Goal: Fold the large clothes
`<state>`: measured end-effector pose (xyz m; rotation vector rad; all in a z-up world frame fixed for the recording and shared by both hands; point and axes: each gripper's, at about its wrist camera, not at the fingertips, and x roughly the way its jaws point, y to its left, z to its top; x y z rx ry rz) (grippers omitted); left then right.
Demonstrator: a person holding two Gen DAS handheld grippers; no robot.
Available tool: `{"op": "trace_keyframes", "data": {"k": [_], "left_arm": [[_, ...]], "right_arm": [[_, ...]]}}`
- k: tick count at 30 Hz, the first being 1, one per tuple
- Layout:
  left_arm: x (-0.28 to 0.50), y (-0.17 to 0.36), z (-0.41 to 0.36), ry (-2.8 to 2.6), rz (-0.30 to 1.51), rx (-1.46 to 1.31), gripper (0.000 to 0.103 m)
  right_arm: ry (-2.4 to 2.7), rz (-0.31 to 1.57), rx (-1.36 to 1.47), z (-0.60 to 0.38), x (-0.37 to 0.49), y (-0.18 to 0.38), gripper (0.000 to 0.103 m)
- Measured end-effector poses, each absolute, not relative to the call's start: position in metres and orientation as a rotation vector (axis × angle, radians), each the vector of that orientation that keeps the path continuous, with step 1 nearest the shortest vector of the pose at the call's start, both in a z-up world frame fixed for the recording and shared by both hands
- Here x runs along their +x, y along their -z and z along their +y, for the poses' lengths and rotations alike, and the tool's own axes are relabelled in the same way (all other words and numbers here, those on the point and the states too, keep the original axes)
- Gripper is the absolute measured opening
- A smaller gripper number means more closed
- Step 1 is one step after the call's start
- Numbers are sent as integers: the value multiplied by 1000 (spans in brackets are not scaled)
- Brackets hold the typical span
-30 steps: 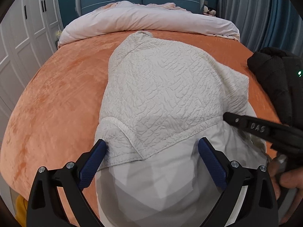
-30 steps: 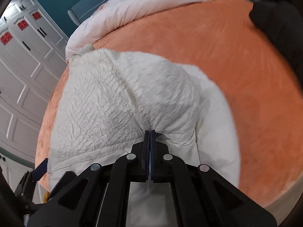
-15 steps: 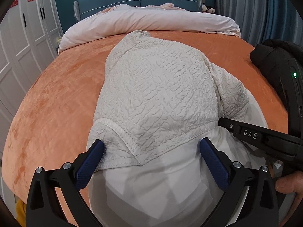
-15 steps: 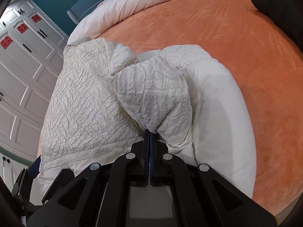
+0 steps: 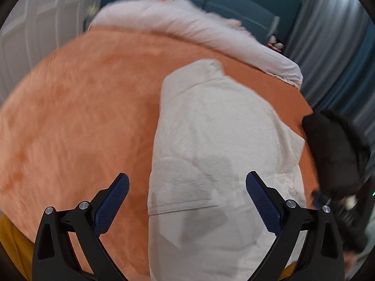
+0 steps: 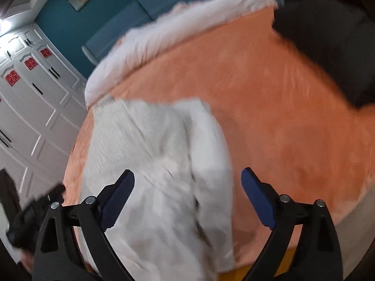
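One white garment [image 5: 218, 140] folded lengthwise on one orange bedspread [image 5: 77, 117]. Two grippers above: left gripper [image 5: 187, 194] spread wide, empty; right gripper [image 6: 187, 187] just opened wide, nothing gripped. One black garment [image 6: 328, 46] nearby.

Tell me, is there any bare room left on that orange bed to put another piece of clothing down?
Yes. The widest bare stretch of orange bedspread lies left of the white garment, running up to the pale rolled duvet. Another bare patch lies between the garment and the black clothing. The right edge, by that black pile, is the crowded part.
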<state>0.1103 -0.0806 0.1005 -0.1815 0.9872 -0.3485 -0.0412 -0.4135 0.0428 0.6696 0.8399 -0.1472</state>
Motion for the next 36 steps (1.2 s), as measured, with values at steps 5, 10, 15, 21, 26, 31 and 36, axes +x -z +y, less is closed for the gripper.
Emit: {"op": "trace_keyframes", "data": {"k": [5, 10, 15, 21, 26, 31, 36], "left_arm": [[122, -73, -67, 302, 1091, -286, 97], [119, -65, -68, 309, 1118, -310, 97], [120, -62, -73, 325, 1119, -293, 98], [123, -53, -72, 344, 1136, -336, 98], [129, -45, -59, 506, 1170, -499, 97], [128, -41, -67, 591, 1165, -367, 98], [134, -48, -78, 591, 1133, -332, 97]], "right_arm": [[99, 949, 750, -403, -31, 0, 93], [65, 967, 798, -393, -18, 20, 98], [30, 961, 826, -394, -9, 30, 98], [16, 965, 828, -392, 6, 36, 98], [-27, 964, 859, -403, 9, 44, 98], [-68, 972, 883, -409, 19, 50, 98], [-141, 973, 936, -411, 35, 45, 70]]}}
